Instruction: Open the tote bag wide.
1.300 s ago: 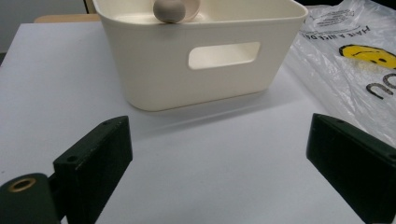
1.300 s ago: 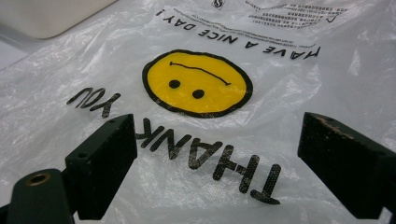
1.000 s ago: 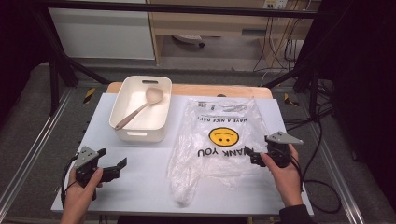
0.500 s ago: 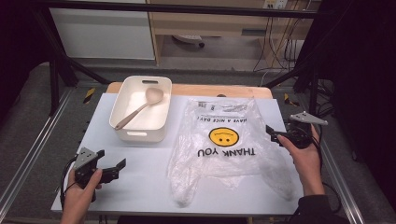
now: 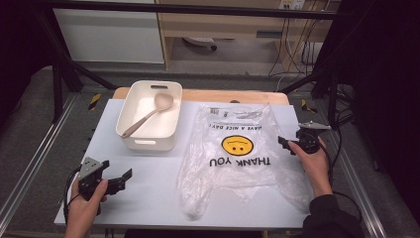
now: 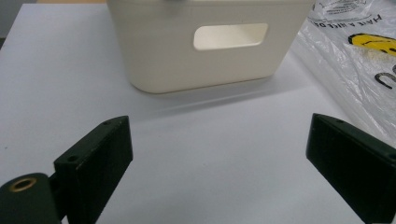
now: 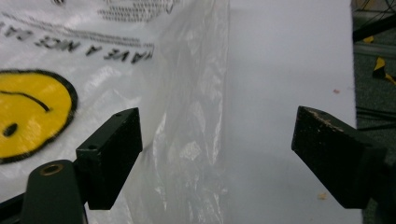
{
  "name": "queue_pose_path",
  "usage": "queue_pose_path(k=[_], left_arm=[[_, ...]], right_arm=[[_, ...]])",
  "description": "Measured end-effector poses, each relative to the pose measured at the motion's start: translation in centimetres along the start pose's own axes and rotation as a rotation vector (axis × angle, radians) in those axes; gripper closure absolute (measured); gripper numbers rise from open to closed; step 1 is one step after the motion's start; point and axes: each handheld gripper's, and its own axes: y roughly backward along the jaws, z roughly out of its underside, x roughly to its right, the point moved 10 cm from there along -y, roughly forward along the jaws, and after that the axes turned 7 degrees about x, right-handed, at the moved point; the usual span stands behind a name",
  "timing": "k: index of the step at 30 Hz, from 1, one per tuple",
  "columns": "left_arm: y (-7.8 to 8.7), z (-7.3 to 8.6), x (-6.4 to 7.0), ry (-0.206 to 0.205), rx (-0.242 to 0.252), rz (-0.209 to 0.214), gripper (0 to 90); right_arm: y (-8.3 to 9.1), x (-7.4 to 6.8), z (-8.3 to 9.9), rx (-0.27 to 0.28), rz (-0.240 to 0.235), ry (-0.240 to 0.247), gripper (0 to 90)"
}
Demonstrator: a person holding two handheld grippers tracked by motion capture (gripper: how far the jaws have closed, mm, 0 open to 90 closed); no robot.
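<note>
White bin (image 5: pixel 148 134) holding wooden spoon (image 5: pixel 148 114), flat plastic bag (image 5: pixel 237 153) beside, both grippers' jaws spread

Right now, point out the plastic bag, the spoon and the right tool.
plastic bag (image 5: pixel 236 145): high view, on its yellow smiley print.
spoon (image 5: pixel 162 101): high view, on its bowl, inside the white bin.
right tool (image 5: pixel 284 144): high view, between its open jaw tips.

Gaping tongs (image 6: pixel 219 154), cream bin (image 6: pixel 205 42), plastic bag (image 6: pixel 355 60)
</note>
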Motion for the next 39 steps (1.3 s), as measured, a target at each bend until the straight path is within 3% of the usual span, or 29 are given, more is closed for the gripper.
queue_pose_path(k=[5,9,11,19,22,28,39], left_arm=[[0.0,0.0,0.1,-0.004,-0.001,0.006,7.6],[0.1,0.0,0.1,-0.009,-0.003,0.006,7.9],[0.1,0.0,0.1,-0.006,-0.002,0.003,8.0],[0.1,0.0,0.0,-0.008,-0.004,-0.005,8.3],[0.1,0.0,0.0,-0.008,-0.003,-0.005,8.3],[0.1,0.0,0.0,-0.008,-0.004,-0.003,8.3],[0.1,0.2,-0.1,-0.014,-0.011,-0.008,8.3]], right_arm=[[-1.5,-0.1,2.3,-0.098,-0.004,0.014,20.4],[-1.4,-0.1,2.4,-0.095,0.006,0.030,25.5],[-1.3,-0.1,2.4,-0.074,0.022,0.067,35.8],[-0.8,-0.3,2.5,-0.021,0.005,0.061,77.9],[-0.9,-0.5,2.5,-0.018,-0.008,0.052,88.4],[-1.0,-0.2,2.3,-0.014,-0.002,0.011,90.0],[-1.7,2.5,0.9,0.047,0.135,-0.160,90.0]])
